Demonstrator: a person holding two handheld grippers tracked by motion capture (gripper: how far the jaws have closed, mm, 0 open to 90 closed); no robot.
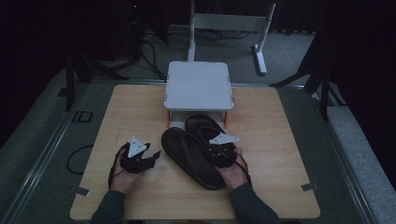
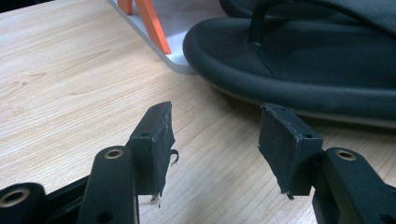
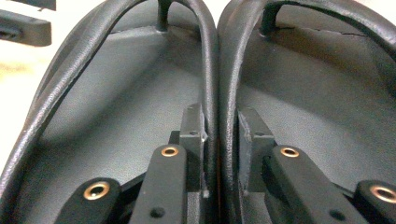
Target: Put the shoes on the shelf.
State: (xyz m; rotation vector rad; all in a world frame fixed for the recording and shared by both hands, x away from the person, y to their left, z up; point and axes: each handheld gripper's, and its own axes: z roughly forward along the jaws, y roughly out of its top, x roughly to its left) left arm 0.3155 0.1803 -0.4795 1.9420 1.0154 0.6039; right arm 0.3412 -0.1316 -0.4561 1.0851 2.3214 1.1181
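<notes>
Black sandal straps (image 3: 218, 70) pinched by right hand-held gripper (image 3: 219, 135); left hand-held gripper (image 2: 215, 140) wide.

The worktop (image 1: 140, 107) is a light wood-grain board with rounded corners, set inside a grey metal frame (image 1: 56, 140). A white raised platform (image 1: 198, 84) stands at the far middle of the worktop; its flat top has rounded corners and rests on orange legs (image 2: 152, 25) above a pale base plate (image 2: 180, 63). Two strips of grey tape (image 1: 81, 191) mark the near corners of the worktop. Beyond the far edge, a white stand (image 1: 231, 23) with an upright post and a floor foot sits on grey carpet (image 1: 289, 51). Black cables (image 1: 149, 51) run across the carpet behind the platform. A dark tripod leg (image 1: 70, 79) stands at the far left.
</notes>
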